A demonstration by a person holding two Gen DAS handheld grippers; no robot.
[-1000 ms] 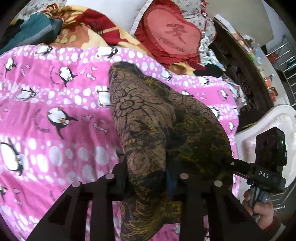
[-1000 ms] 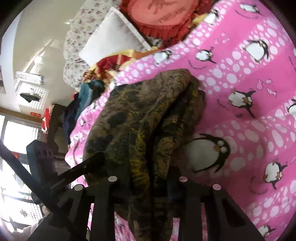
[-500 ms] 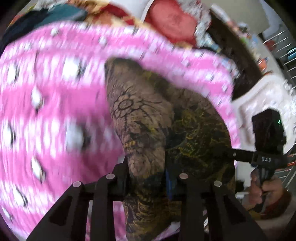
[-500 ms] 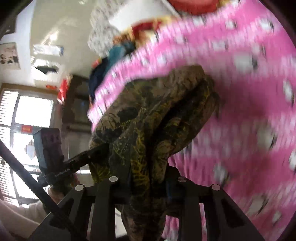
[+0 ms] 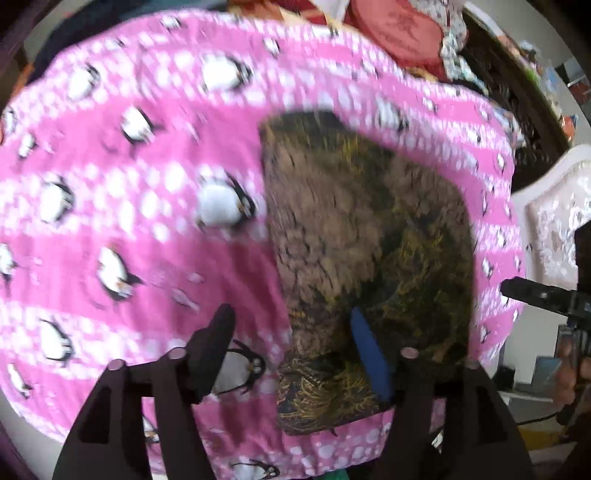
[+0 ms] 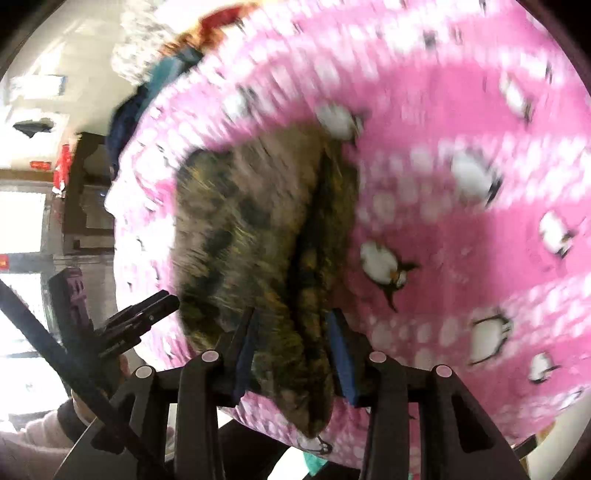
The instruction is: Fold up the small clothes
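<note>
Lying folded over on the pink penguin blanket (image 5: 122,229), the dark patterned garment (image 5: 354,229) sits near the blanket's front edge, and both grippers are letting it go so the fold can settle flat, as I judge it. Jaws of the left gripper (image 5: 291,350) are opening and already stand wide: one finger is out over bare blanket, the blue-padded one rests above the cloth, and nothing is pinched. On the right gripper (image 6: 291,350) the jaws are opening too, with a ridge of the garment (image 6: 258,236) between the blue pads, which seem to have just cleared it (blur makes the contact hard to read). That ridge, the doubled edge of the fold, runs straight away from the right camera, which suggests each tool took one end of the same hem. Only the left view shows a red cushion (image 5: 391,33) and a white upholstered chair (image 5: 550,229) beyond the bed; only the right view shows bright windows (image 6: 18,221) and a pale sleeve (image 6: 26,446) behind the other tool
</note>
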